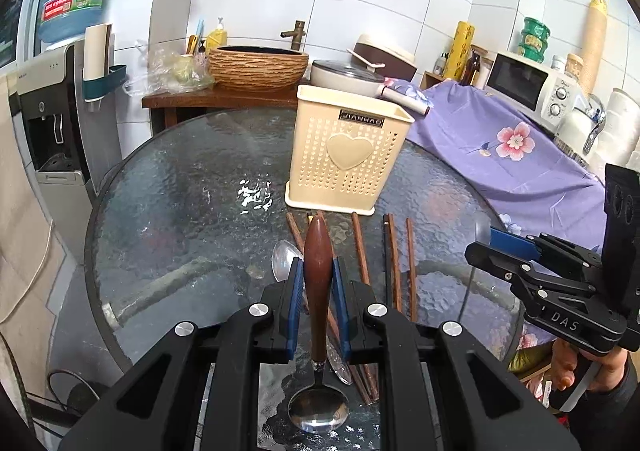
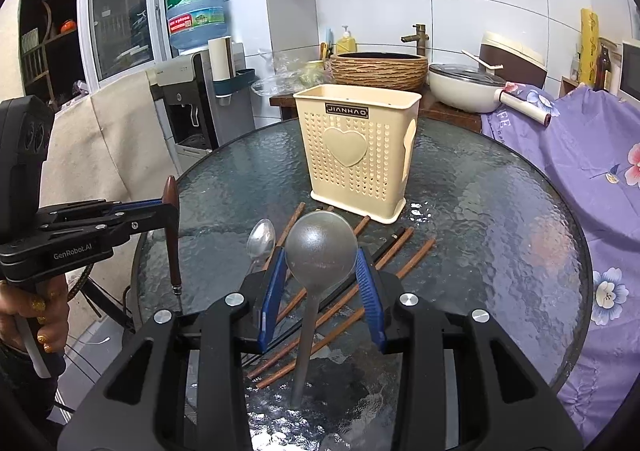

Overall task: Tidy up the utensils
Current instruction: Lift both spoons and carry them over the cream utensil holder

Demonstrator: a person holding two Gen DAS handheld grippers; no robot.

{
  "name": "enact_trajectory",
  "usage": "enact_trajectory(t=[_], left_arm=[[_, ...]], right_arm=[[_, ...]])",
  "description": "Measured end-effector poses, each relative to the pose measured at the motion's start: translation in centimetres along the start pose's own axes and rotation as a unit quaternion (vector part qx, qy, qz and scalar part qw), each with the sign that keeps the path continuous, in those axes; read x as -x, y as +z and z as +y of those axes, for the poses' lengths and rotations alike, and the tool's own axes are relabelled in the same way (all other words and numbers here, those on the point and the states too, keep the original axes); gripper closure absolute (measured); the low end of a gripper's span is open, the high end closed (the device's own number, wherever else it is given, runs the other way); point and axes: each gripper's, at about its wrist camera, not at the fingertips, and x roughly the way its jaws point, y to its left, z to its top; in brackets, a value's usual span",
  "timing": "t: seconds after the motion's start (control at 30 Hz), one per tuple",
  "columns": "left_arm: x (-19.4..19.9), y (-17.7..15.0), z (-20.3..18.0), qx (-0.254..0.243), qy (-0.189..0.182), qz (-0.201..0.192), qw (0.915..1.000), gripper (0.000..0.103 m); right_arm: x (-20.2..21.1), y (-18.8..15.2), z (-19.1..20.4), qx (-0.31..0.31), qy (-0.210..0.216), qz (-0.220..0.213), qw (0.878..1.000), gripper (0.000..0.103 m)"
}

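Note:
My left gripper (image 1: 318, 279) is shut on the brown wooden handle of a spoon (image 1: 318, 263), lifted off the table, its steel bowl hanging back toward the camera. The right wrist view shows that gripper (image 2: 170, 207) at the left, a hand holding it. My right gripper (image 2: 320, 271) is shut on a grey spoon (image 2: 320, 247), its blue pads pressing the bowl's sides while the handle slants down toward the camera. A cream perforated utensil holder (image 1: 348, 155) (image 2: 356, 155) stands upright beyond both. In front of it lie several wooden chopsticks (image 1: 394, 263) (image 2: 400, 255) and a steel spoon (image 1: 284, 257) (image 2: 261, 239).
Everything sits on a round textured glass table (image 1: 180, 191) (image 2: 500, 211). A purple flowered cloth (image 1: 500, 139) (image 2: 592, 155) covers the counter to the right, with a microwave (image 1: 528, 85). A water dispenser (image 2: 188, 107) stands left; a woven basin (image 2: 378, 71) and a pot (image 2: 464, 85) behind.

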Motion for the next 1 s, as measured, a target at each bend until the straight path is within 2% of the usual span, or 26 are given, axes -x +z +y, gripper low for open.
enact_trajectory(t=[0.77, 1.0], left_arm=[[3.0, 2.0, -0.7, -0.016, -0.019, -0.04, 0.9989, 0.088], [3.2, 4.1, -1.3, -0.028, -0.027, -0.05, 0.998, 0.089]], right_arm=[[1.1, 2.3, 0.2, 0.005, 0.009, -0.01, 1.0, 0.066], [1.4, 4.4, 0.1, 0.008, 0.007, -0.02, 1.0, 0.066]])
